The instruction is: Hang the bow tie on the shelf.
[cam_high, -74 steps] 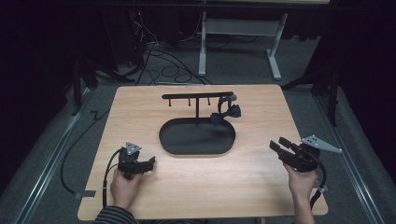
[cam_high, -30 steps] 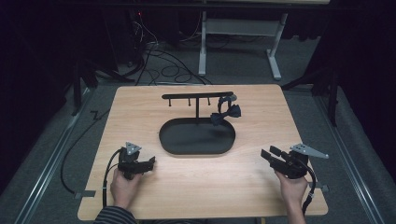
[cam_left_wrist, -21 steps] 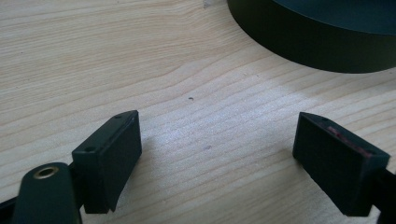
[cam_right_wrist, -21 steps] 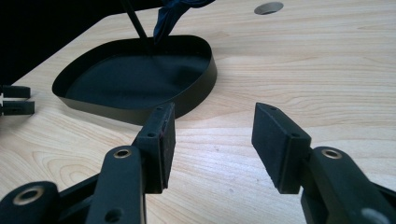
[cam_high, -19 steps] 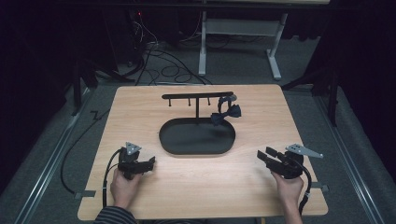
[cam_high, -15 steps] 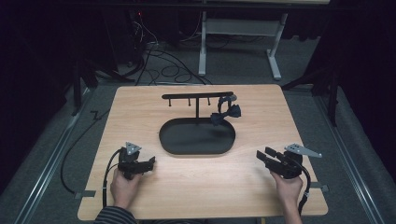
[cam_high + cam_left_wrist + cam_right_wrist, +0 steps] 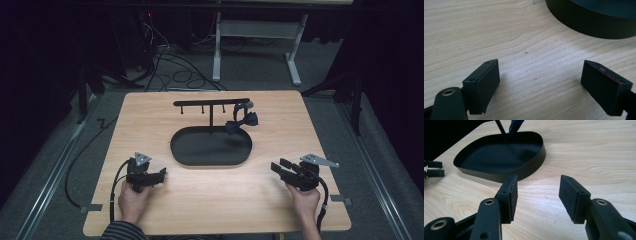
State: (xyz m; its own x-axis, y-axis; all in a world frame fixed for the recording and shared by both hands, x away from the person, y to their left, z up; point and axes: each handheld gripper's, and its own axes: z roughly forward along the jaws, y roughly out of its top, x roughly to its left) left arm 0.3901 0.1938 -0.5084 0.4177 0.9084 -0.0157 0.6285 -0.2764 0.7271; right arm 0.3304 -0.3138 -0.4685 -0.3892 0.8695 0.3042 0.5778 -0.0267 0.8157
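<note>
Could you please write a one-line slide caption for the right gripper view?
Open right gripper low over the wooden table, jaws empty, facing the black oval tray.

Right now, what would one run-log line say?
left tool: open, empty | right tool: open, empty | tray: empty | bow: hanging on stand

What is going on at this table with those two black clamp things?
A person sits at a wooden table holding a two-jaw gripper in each hand. The left gripper and the right gripper both rest low near the table's front edge, jaws open and empty. Between them stands a black oval tray with a T-shaped hanger rack rising from it. A dark bow-shaped item hangs from the rack's right end. Nothing is being gripped yet.
</note>
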